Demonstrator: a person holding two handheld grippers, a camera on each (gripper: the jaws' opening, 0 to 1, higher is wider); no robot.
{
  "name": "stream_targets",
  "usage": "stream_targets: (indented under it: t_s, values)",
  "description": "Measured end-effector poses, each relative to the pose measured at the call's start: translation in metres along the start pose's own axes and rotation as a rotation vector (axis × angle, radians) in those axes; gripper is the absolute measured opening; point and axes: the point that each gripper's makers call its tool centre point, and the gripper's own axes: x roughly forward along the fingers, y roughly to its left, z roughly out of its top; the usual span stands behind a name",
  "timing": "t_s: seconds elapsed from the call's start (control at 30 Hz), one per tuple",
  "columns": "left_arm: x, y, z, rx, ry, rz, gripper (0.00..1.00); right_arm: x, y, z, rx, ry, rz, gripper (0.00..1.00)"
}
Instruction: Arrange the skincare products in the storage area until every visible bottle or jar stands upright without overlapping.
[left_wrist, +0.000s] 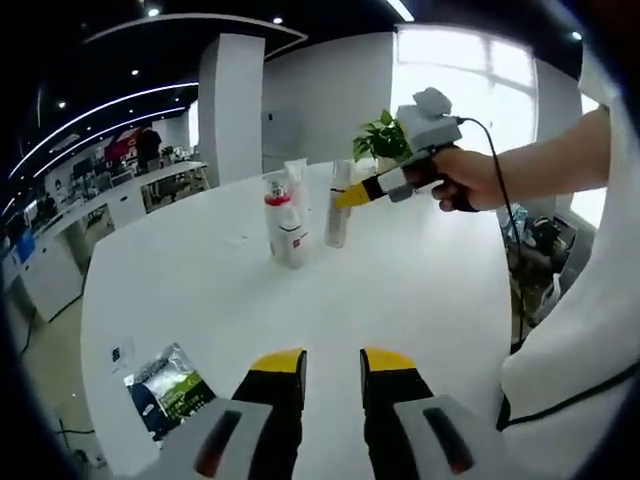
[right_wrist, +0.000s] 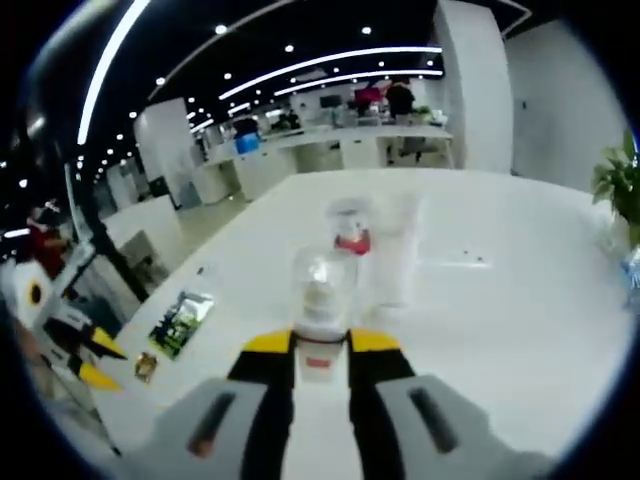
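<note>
While the left gripper (left_wrist: 331, 362) is hanging low over the near part of the white table (left_wrist: 420, 290), its yellow-tipped jaws are standing apart with bare tabletop showing between them, holding nothing. Far across the table a small group of skincare products is standing upright: a white bottle with a red band (left_wrist: 283, 228) nearest, a pale tube (left_wrist: 296, 184) just behind it, and a clear slim bottle (left_wrist: 338, 212) just to the right. The right gripper (left_wrist: 352, 196) is reaching in from the right side of the left gripper view, held by a person's hand (left_wrist: 472, 178), and its yellow tips are sitting at the clear slim bottle.

In the right gripper view, the right gripper (right_wrist: 320, 342) is closing its two jaws on either side of the clear slim bottle (right_wrist: 321, 300), with the bottle's lower part sitting between the yellow tips; it appears to be gripped, though the blur makes actual contact hard to confirm. Just beyond it the white bottle with a red band (right_wrist: 349, 238) and the pale tube (right_wrist: 396, 255) are standing close together. A dark green sachet (right_wrist: 182, 322) is lying flat on the table to the left, well apart from the bottles, and it is lying near the left gripper's jaws (left_wrist: 170, 388) in the left gripper view. A potted plant (left_wrist: 383, 138) is standing at the far edge of the table.
</note>
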Motion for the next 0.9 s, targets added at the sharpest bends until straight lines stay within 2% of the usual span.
stream_targets:
  t_s: [0.5, 0.6, 0.7, 0.9]
  values:
    - [-0.004, 0.015, -0.011, -0.051, 0.018, 0.032, 0.21, 0.037, -0.046, -0.008, -0.013, 0.017, -0.161, 0.18]
    - [-0.006, 0.018, -0.013, -0.058, 0.016, 0.037, 0.21, 0.042, -0.051, -0.010, -0.006, 0.016, -0.175, 0.18]
    - [-0.007, 0.023, -0.014, -0.076, 0.011, 0.049, 0.21, 0.048, -0.055, -0.011, -0.065, 0.017, -0.181, 0.18]
    - [-0.006, 0.029, -0.016, -0.106, 0.004, 0.066, 0.20, 0.061, -0.064, -0.007, -0.078, 0.006, -0.209, 0.18]
